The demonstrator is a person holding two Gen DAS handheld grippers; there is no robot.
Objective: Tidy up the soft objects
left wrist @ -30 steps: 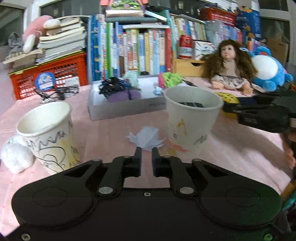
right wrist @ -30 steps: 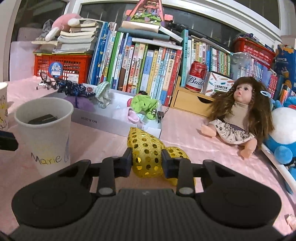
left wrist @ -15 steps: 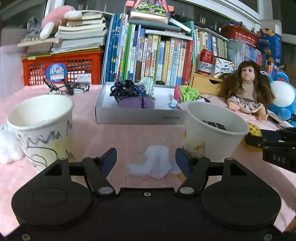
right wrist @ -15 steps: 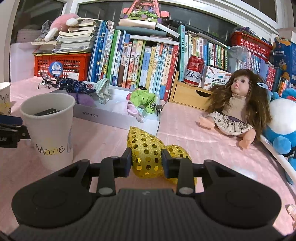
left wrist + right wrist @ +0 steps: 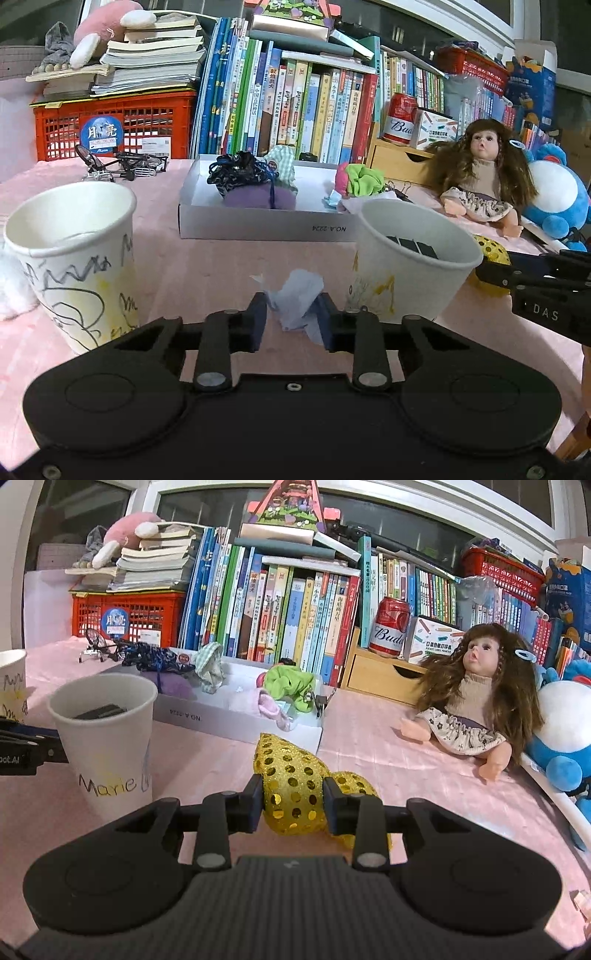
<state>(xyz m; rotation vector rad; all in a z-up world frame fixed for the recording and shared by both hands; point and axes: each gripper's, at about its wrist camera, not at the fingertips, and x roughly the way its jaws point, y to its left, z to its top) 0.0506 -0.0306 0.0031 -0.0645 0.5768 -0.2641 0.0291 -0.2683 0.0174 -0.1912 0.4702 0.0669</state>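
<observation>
A pale blue-white scrap of soft cloth [image 5: 299, 295] lies on the pink table cover between two paper cups. My left gripper [image 5: 291, 314] has its jaws closing on the scrap, and both pads press its sides. A yellow sequinned soft piece [image 5: 291, 775] is held just above the cover, with my right gripper [image 5: 293, 797] shut on it. In the left wrist view that yellow piece [image 5: 491, 251] shows behind the right-hand cup [image 5: 406, 273]. A shallow white box [image 5: 258, 229] behind the cups holds dark, purple, checked and green soft items.
A scribbled cup [image 5: 74, 258] stands at the left beside a white fluffy toy [image 5: 11, 284]. The "Marie" cup [image 5: 107, 738] holds dark flat pieces. A doll [image 5: 476, 686] and blue plush [image 5: 565, 731] lie at the right. Books, a red crate and a can line the back.
My left gripper opened wide over the pale scrap, then closed on it, and its view rolled level. The right gripper kept still with the yellow piece.
</observation>
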